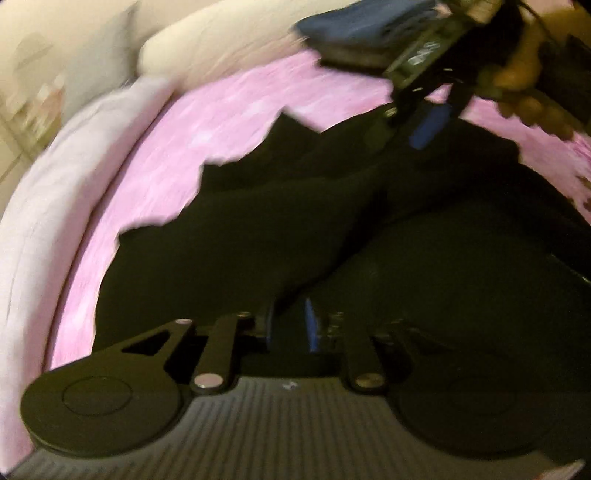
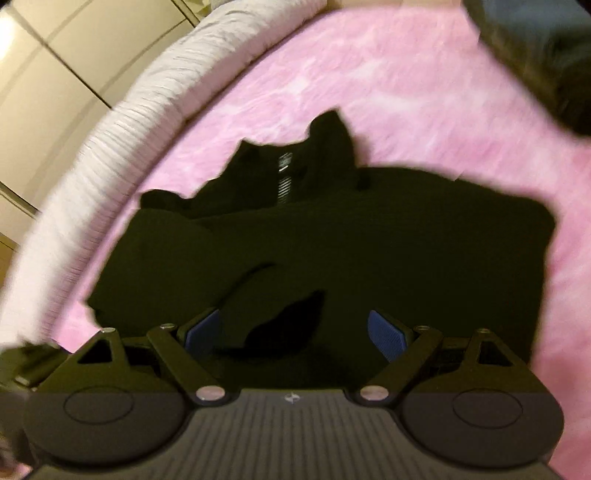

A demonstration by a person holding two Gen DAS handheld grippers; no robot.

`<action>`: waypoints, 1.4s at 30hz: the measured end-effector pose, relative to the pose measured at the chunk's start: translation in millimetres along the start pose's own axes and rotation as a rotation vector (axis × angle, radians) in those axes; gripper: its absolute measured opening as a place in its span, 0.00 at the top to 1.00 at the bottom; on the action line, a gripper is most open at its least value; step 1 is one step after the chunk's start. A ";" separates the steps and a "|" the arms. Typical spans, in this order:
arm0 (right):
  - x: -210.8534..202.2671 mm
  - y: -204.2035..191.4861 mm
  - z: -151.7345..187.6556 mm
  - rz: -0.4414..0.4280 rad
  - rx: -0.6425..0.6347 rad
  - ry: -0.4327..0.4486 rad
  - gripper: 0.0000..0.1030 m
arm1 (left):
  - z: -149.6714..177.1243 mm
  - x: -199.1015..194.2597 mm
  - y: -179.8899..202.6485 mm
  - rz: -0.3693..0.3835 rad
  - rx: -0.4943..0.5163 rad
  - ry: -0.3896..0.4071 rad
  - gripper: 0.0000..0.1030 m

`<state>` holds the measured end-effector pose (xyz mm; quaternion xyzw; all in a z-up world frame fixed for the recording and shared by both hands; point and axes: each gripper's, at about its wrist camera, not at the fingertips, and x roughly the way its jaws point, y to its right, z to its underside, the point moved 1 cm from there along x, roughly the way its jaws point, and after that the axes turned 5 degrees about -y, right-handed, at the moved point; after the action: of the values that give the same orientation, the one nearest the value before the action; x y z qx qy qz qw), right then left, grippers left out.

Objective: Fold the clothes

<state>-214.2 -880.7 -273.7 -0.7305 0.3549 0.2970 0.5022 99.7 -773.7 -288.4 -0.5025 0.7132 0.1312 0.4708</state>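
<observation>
While both views are blurred, the nearest things can be read. In the left wrist view the left claw (image 1: pixel 291 326) has its two fingers drawn close together with black cloth between them, so it grips a fold of the black garment (image 1: pixel 258 236); the exact contact is hard to see, because cloth and fingers are both dark. In the right wrist view the right claw (image 2: pixel 295 328) stands wide apart, its blue pads (image 2: pixel 388 334) on each side of the cloth, and it holds nothing. It hovers just above the near part of the garment (image 2: pixel 332 240); I cannot tell if it touches.

The garment lies spread on a pink blanket (image 2: pixel 406 110) on the bed. Its collar with a small label (image 2: pixel 284 164) and a short zipper points away from the camera, and the near hem is hidden under the claw body.

Further off in the left wrist view, the right claw (image 1: pixel 424 122) and the hand (image 1: pixel 517 74) that carries it are over the far edge of the garment and cover a part of it. Behind them is a folded pile of dark blue clothes (image 1: pixel 362 26), cut by the top edge.

A pale lilac quilt (image 2: pixel 129 122) borders the blanket on the left. Open pink blanket shows beyond the collar and at the right of the garment.
</observation>
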 end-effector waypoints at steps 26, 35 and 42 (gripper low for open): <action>-18.3 -14.5 -44.7 -0.444 0.212 0.126 0.91 | 17.4 -13.2 -45.0 -0.110 -0.255 -0.055 0.60; -79.3 -28.9 -85.8 -0.603 0.220 0.251 0.90 | 3.3 32.5 -66.1 -0.114 -0.221 -0.090 0.60; -135.1 -27.5 -82.1 -0.511 0.042 0.339 0.91 | 14.9 44.9 -81.2 -0.140 -0.226 -0.162 0.60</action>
<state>-262.7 -921.8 -126.3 -0.8247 0.2446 0.0278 0.5092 173.7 -827.9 -309.0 -0.5886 0.6167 0.2178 0.4752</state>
